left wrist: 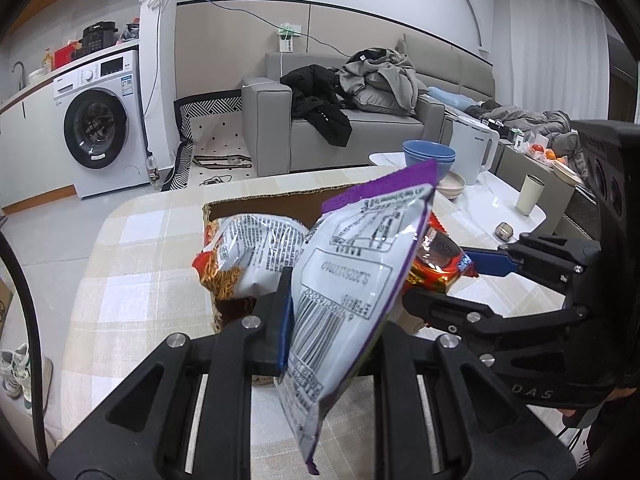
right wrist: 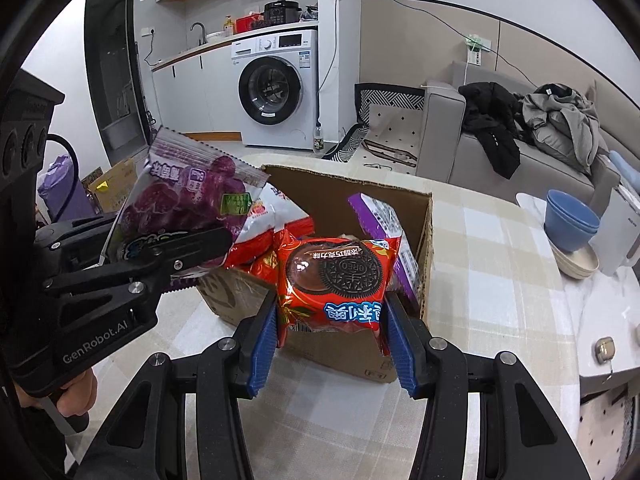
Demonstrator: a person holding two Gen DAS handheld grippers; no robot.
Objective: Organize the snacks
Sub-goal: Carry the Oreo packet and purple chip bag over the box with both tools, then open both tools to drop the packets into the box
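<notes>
A white washing machine stands at twelve o'clock in the right wrist view, a black cooker on the counter above it and a sink tap further left. At two o'clock a grey sofa carries a black jacket and a heap of grey clothes. At three o'clock stacked blue bowls sit beside a white kettle. A pale cup stands further right on the white table.
</notes>
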